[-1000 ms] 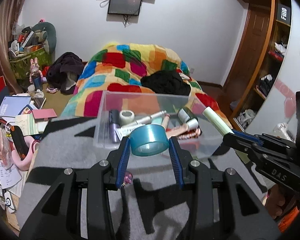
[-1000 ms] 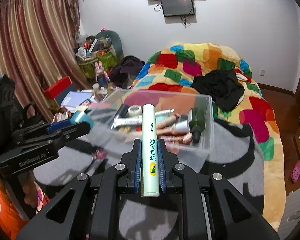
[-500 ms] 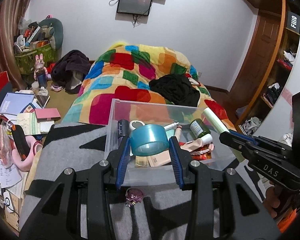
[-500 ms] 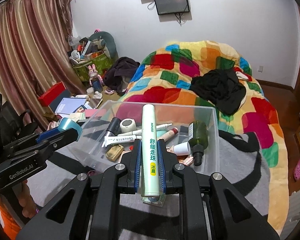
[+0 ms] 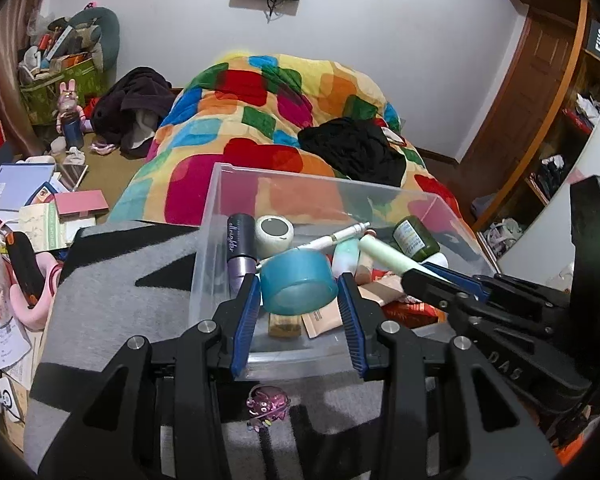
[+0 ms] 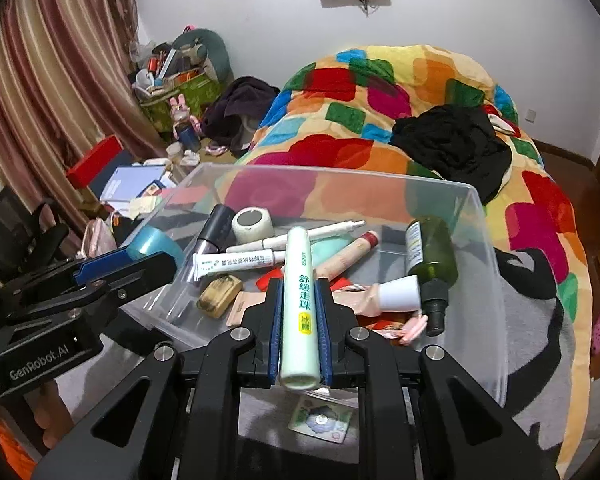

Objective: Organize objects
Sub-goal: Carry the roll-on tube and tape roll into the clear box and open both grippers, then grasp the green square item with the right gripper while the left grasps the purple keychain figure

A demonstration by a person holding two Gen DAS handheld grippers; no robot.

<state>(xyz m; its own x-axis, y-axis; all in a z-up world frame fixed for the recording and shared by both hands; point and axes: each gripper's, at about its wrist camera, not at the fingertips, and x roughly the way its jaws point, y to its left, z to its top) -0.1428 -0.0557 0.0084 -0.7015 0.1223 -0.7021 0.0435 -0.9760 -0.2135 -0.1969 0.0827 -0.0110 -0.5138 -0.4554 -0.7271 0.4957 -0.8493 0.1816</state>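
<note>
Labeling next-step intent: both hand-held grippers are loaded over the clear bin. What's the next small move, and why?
Probably lower a little further, then release. The left hand-held gripper holds the blue tape roll and the right hand-held gripper the pale green tube, both above the clear plastic bin, neither resting on the toiletries inside.

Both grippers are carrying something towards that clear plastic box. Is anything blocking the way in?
Nothing visible does. The clear plastic box has no lid, and the blue tape roll in the left gripper and the pale green tube in the right gripper hang above the clutter inside.
</note>
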